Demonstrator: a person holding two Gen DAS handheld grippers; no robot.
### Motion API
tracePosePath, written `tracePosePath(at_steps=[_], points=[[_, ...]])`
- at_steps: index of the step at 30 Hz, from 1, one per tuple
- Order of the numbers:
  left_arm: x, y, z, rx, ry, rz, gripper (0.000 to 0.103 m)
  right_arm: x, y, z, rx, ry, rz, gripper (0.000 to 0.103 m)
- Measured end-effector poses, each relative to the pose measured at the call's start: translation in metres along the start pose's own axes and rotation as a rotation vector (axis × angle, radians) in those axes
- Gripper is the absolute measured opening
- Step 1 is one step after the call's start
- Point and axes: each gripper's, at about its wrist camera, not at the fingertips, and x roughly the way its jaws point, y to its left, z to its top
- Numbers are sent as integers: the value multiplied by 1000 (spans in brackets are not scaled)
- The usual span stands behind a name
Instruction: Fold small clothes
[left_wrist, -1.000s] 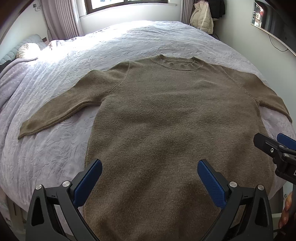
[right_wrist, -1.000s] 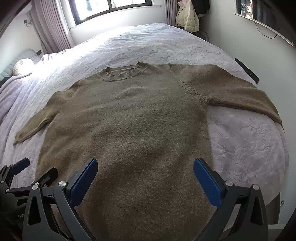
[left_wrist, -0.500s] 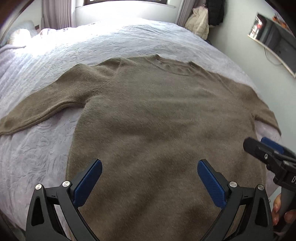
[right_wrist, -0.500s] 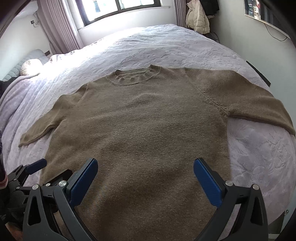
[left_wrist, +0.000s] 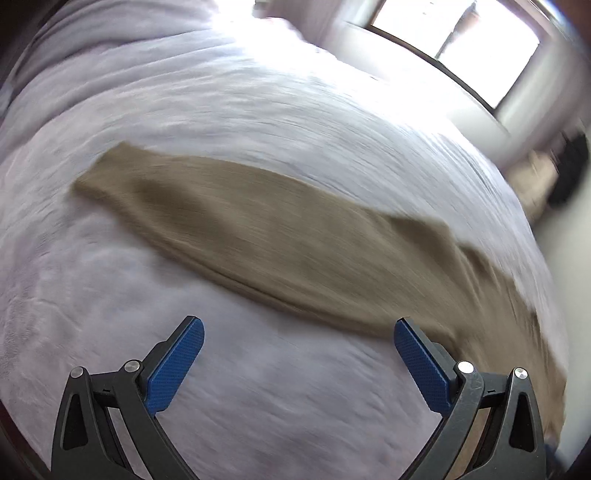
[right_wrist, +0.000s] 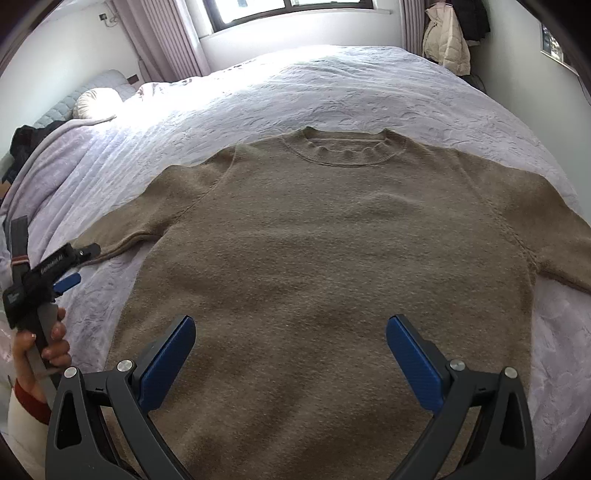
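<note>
Left gripper (left_wrist: 299, 347): black frame, blue textured pads, jaws spread wide and holding nothing, poised over bare quilt just short of the sleeve's lower edge. Right gripper (right_wrist: 290, 345): same build, jaws likewise released and empty, poised over the lower body of the garment. Task item: light-brown knitted crew-neck sweater (right_wrist: 332, 240), laid flat and face up on the pale lilac embossed quilted bedspread (right_wrist: 332, 92), collar toward the window, sleeves stretched out to either side. The left wrist view, heavily motion-blurred, shows only the sweater's left sleeve (left_wrist: 229, 225) running diagonally across the bedspread (left_wrist: 110, 332), cuff at upper left, joining the body at lower right, with a bright window (left_wrist: 454, 40) behind; the collar and the right gripper do not appear there. The right wrist view is sharp and shows the whole torso, the ribbed neckline (right_wrist: 345, 149), and the left gripper (right_wrist: 79, 264) from the side at the left edge, beside the left sleeve's lower edge, tilted upward to the right. The person's left hand (right_wrist: 44, 343) wraps its grey handle, fingernails visible, red cuff at the wrist. White lettering runs along the left gripper's black body but is too small to read. Surroundings in the right wrist view: mauve curtains (right_wrist: 159, 33), a cream padded jacket (right_wrist: 445, 46) hanging in the far corner, a pale pillow (right_wrist: 98, 101) at far left.
</note>
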Motion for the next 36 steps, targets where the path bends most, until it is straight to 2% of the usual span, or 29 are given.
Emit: tracePosePath(at_steps=[3, 5, 8, 10, 12, 14, 15, 16, 17, 18, 21, 25, 28, 32, 36], points=[[13, 46, 14, -166, 11, -34, 103, 5, 10, 1, -14, 7, 9, 103], [23, 59, 21, -217, 17, -82, 103, 9, 16, 1, -24, 14, 9, 103], [32, 52, 30, -180, -3, -76, 103, 13, 24, 2, -33, 23, 18, 103], [35, 42, 34, -176, -1, -101, 102, 13, 28, 1, -40, 26, 26, 103], [37, 37, 39, -193, -11, -121, 98, 12, 32, 0, -47, 27, 34, 103], [38, 34, 42, -182, -9, -105, 66, 10, 33, 0, -52, 25, 41, 103], [40, 33, 43, -167, 1, -81, 55, 9, 32, 0, -52, 24, 43, 103], [43, 32, 43, -155, 9, -61, 24, 8, 31, -1, -50, 23, 46, 103], [46, 30, 45, -145, 22, -64, 10, 7, 29, -1, -47, 22, 48, 103], [47, 31, 45, -144, 30, -85, 10, 7, 26, -1, -43, 22, 48, 103], [35, 25, 47, -128, -8, -81, 10, 5, 16, -3, -12, 22, 68, 103], [3, -14, 55, -62, -76, -126, 10, 0, 1, -6, 18, 10, 92, 103], [-20, -65, 55, 40, -103, -172, 10, -6, -13, -8, 48, -7, 108, 103], [-34, -152, 40, 192, -103, -234, 10, -15, -38, -13, 103, -31, 123, 103], [-28, -245, 2, 360, -59, -273, 10, -27, -70, -20, 165, -54, 121, 103]])
